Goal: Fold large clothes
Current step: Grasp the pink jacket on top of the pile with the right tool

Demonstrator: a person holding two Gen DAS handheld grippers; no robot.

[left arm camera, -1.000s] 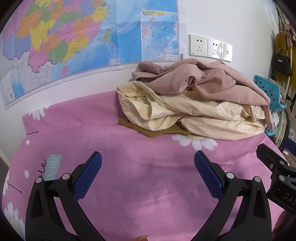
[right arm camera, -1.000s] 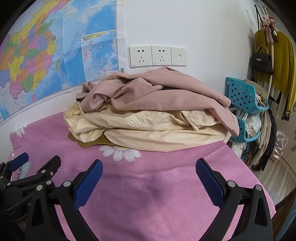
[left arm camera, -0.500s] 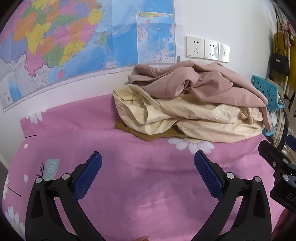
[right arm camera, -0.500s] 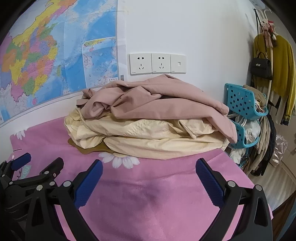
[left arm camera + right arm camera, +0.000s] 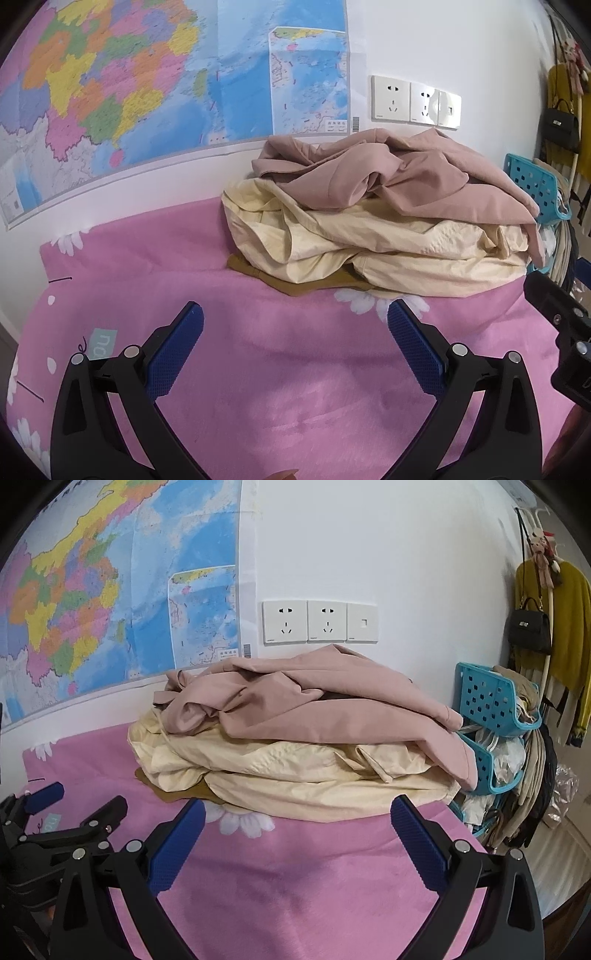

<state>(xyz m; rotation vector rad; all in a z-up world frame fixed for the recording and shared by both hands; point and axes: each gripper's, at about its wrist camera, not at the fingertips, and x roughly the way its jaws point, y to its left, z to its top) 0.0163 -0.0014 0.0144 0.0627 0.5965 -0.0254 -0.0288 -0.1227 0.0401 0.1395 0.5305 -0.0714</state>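
Pink cloth with white daisies point(image 5: 258, 369) is seen covering the surface in the left wrist view. The left hand-held gripper point(image 5: 295, 332) is held above it with blue-padded fingers spread wide and nothing between them. Ahead, against the wall, a heap of clothes is piled: a dusty-pink garment point(image 5: 388, 181) on top, a cream garment point(image 5: 369, 243) under it, and a brown garment point(image 5: 295, 284) peeking out at the bottom. A map point(image 5: 147, 81) is fixed to the wall.

In the right wrist view, the right hand-held gripper point(image 5: 297, 830) is likewise spread and empty, just short of the heap's front edge. A blue basket point(image 5: 487, 701) is seen beside the pile.
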